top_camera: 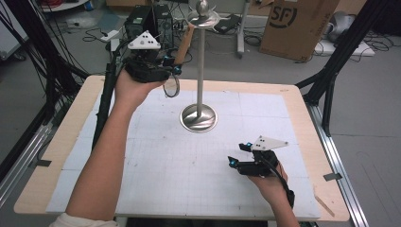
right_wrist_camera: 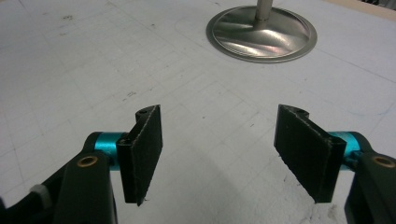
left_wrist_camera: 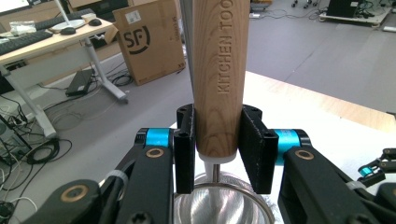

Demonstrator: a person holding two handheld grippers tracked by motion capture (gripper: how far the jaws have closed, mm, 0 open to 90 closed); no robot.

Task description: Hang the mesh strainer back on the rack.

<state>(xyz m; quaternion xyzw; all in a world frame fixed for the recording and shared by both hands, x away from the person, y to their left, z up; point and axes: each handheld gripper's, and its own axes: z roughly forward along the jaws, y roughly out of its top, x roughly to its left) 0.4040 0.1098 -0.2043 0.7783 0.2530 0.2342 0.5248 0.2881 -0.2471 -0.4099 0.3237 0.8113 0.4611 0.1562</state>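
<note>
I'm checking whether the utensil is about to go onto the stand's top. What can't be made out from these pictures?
- Wooden handle, left gripper view: its upper end is cut off by the top edge, and so is the lettering.
- Strainer bowl, left gripper view: cut off by the bottom edge and flanked by the left gripper.
- Stand, high view: any hooks at the top are too small to see; the handle's contact with it is unclear.
- Right gripper, right gripper view: the stand's pole is cut off by the top edge.

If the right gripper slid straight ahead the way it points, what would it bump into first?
Probably the round metal base of the stand. The right gripper hangs open low over the white mat, and bare mat lies between it and the base, which sits a little to one side, so it might only clip the edge.
</note>
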